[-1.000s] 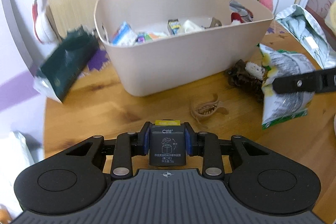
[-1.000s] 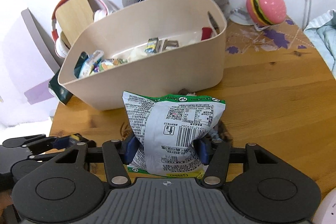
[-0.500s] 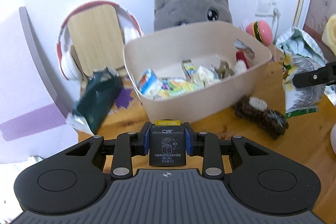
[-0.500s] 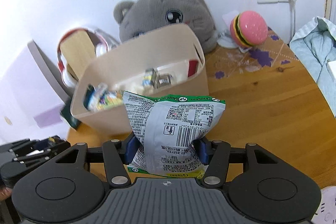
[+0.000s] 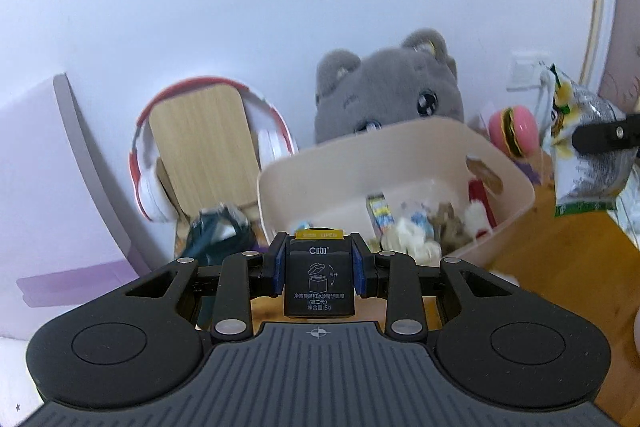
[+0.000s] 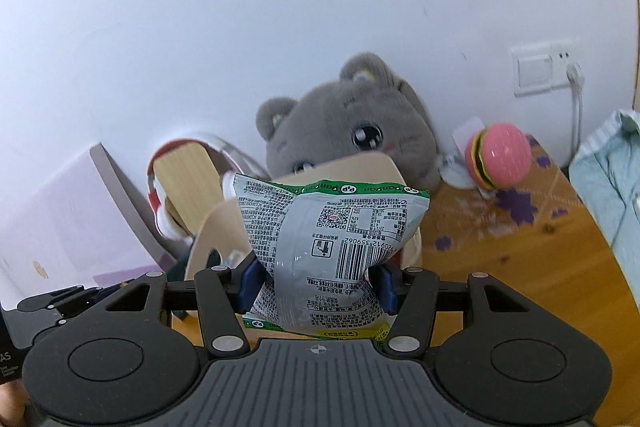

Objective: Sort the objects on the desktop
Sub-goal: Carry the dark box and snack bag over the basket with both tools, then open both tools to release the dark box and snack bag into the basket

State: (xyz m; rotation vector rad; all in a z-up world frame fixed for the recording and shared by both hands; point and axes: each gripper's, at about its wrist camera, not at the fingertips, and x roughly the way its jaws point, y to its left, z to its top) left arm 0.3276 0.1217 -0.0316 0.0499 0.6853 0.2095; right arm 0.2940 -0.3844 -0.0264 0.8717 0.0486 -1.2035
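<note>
My left gripper (image 5: pixel 319 271) is shut on a small black box (image 5: pixel 319 279) with a yellow top, held above the table in front of the beige bin (image 5: pixel 400 143). The bin holds several small packets and toys. My right gripper (image 6: pixel 318 279) is shut on a silver and green snack bag (image 6: pixel 328 239), lifted in front of the bin (image 6: pixel 208 231). The same bag (image 5: pixel 580 151) and a right finger (image 5: pixel 604 139) show at the right of the left wrist view, beside and above the bin.
A grey plush cat (image 5: pixel 384 87) sits behind the bin against the wall. Red and white headphones on a wooden stand (image 5: pixel 200 147) and a dark green bag (image 5: pixel 216 231) are left of the bin. A pink burger toy (image 6: pixel 500 155) and a wall socket (image 6: pixel 544 67) are at right.
Both grippers have risen well above the table with their loads; the bin and table dropped lower in both views. The snack bag now hangs near the bin's right rim.
</note>
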